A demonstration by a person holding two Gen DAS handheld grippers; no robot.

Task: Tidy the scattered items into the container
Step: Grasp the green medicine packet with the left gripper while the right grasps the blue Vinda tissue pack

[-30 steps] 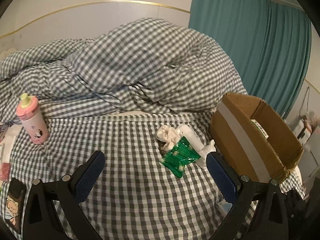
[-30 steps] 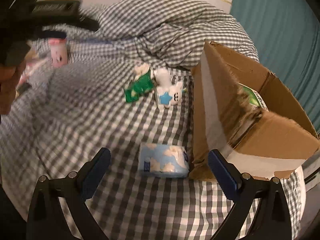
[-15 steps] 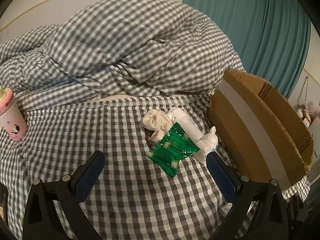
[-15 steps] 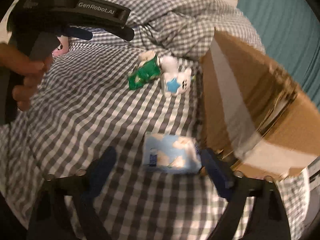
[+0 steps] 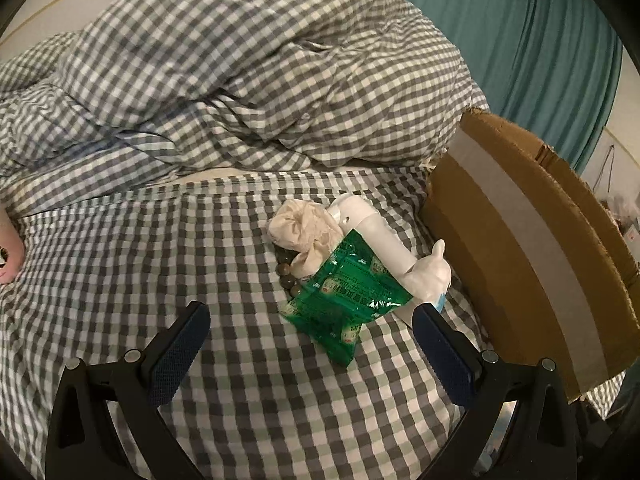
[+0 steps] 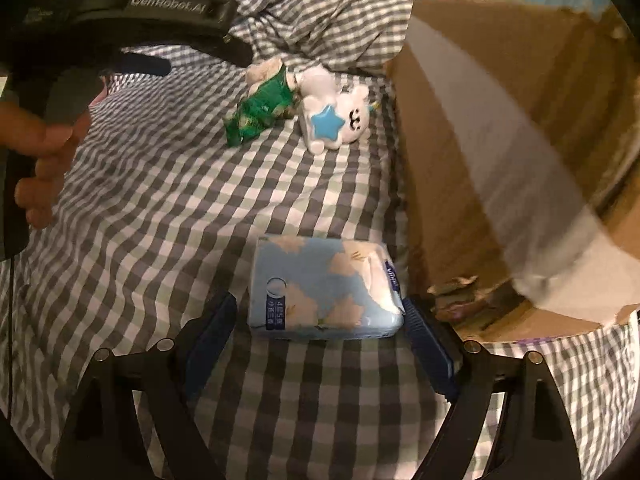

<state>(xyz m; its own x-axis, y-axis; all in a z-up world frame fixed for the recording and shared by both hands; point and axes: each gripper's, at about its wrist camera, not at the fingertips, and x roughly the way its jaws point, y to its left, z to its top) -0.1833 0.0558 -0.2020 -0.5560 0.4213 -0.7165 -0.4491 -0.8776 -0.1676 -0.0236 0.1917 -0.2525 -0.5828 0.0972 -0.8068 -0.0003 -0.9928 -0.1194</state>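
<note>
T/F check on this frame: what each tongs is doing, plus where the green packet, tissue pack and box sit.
1. The right tongs are open around the tissue pack. True.
2. The left tongs grip the green packet. False: open, packet ahead of them.
3. The box lies right of the packet. True.
4. The tissue pack is in the box. False: it lies on the bed beside it.
5. The white toy has a blue star. True.

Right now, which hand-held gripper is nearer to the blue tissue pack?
Right. The right hand-held gripper is open with the blue tissue pack between its fingertips. The left hand-held gripper is open farther up the bed, facing the green packet.
</note>
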